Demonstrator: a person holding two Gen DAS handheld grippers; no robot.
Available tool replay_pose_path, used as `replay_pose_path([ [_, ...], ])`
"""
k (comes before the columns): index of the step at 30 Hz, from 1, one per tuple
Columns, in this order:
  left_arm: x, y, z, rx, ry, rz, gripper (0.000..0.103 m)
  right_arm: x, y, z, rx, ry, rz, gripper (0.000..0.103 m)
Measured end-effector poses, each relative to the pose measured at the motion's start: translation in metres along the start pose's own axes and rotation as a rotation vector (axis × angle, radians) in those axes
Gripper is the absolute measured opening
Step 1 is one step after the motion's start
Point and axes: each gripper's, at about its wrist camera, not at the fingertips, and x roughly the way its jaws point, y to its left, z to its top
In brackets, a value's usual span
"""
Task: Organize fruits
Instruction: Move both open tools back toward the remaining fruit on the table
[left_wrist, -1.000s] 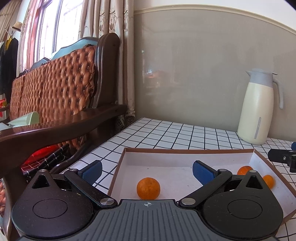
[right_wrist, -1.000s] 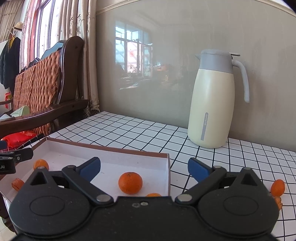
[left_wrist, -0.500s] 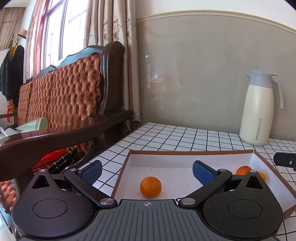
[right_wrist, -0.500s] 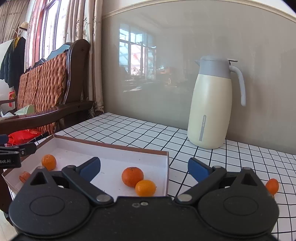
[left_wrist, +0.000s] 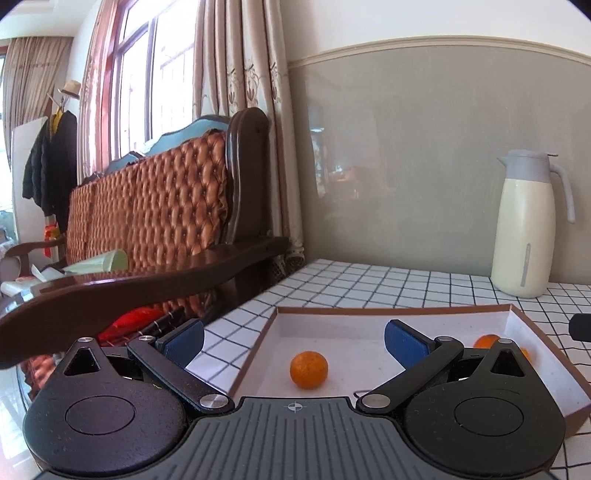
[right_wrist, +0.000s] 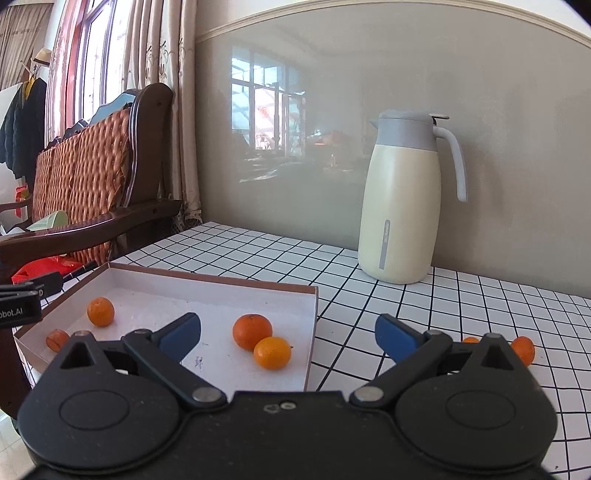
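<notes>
Checked bench (right_wrist: 369, 295) by the window: both claws have drawn back, left claw (left_wrist: 293, 341) and right claw (right_wrist: 288, 334) spread empty. Four mandarins (right_wrist: 272, 352) lie in the box (right_wrist: 221, 282); strays (right_wrist: 522, 350) remain outside.

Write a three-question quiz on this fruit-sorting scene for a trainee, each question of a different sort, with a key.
1. True or false: the right gripper is shut on an orange.
2. Multiple choice: where does the cream jug stand? A) inside the box B) on the checked tablecloth, near the wall C) on the sofa
3. In the right wrist view, how many oranges, whole or partly hidden, lie inside the white box?

Key
1. False: its jaws stand open and empty, as do those of the left gripper.
2. B
3. Four: a touching pair near the right wall, one further left, one at the near left edge.
</notes>
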Motion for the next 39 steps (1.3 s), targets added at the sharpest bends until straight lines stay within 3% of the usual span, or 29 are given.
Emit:
replay_pose_path([
  [6, -0.018, -0.008, -0.007, 0.027, 0.03, -0.036, 0.103, -0.018, -0.004, -0.007, 0.003, 0.0, -0.006, 0.095],
  [11, -0.032, -0.021, -0.009, -0.006, 0.055, -0.098, 0.103, -0.035, -0.011, -0.013, 0.0, -0.003, -0.015, 0.095],
  [25, -0.071, -0.091, -0.015, 0.036, 0.012, -0.285, 0.103, -0.077, -0.055, -0.029, 0.001, -0.025, -0.087, 0.095],
  [39, -0.091, -0.147, -0.024, 0.086, 0.005, -0.387, 0.103, -0.105, -0.103, -0.046, 0.043, -0.023, -0.186, 0.095],
])
